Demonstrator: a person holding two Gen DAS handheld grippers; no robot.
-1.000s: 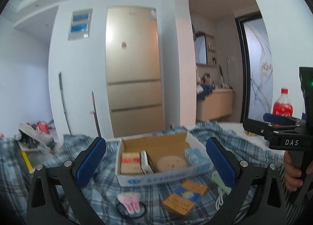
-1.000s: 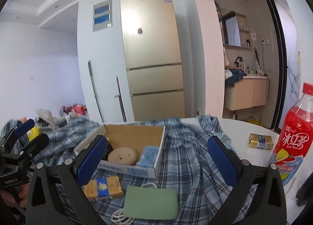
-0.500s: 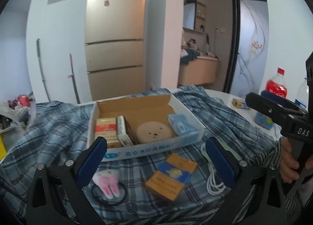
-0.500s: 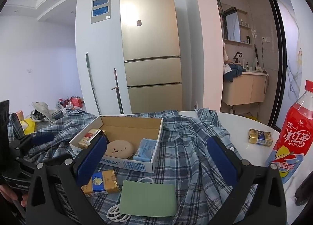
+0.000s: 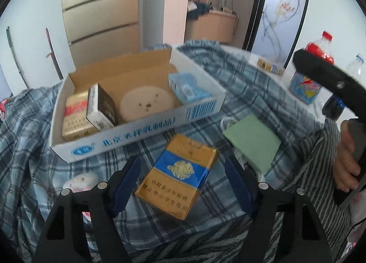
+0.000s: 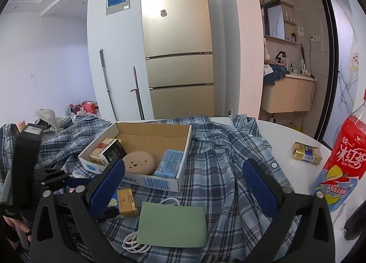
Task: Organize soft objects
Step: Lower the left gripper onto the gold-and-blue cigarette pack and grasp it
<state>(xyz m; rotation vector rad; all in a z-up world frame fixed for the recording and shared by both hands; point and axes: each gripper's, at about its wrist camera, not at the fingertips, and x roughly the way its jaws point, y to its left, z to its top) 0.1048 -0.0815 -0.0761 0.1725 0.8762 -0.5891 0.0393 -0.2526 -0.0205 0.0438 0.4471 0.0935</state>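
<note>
My left gripper (image 5: 183,185) points down at an orange-and-blue cigarette pack (image 5: 178,176) lying on the plaid shirt (image 5: 240,75). Its jaws are closing with the pack between them, and a gap still shows at each pad. The pack (image 6: 125,199) also shows in the right wrist view. Behind it stands an open cardboard box (image 5: 137,135) holding a round beige pad (image 5: 146,103), a blue tissue pack (image 5: 187,89) and two small cartons. A pink-white plush tooth (image 5: 80,180) lies half hidden by the left finger. My right gripper (image 6: 183,183) hovers open over the cloth, holding nothing.
A green flat pouch (image 6: 171,224) lies on a white cable (image 6: 135,244) right of the pack. On the white round table (image 6: 286,130) stand a red ice-tea bottle (image 6: 345,160) and a small yellow pack (image 6: 306,151). A dark bottle (image 5: 331,107) stands at the right.
The left gripper tilted down and came closer to the orange-and-blue pack, and its jaws narrowed around it. The right gripper's view barely shifted.
</note>
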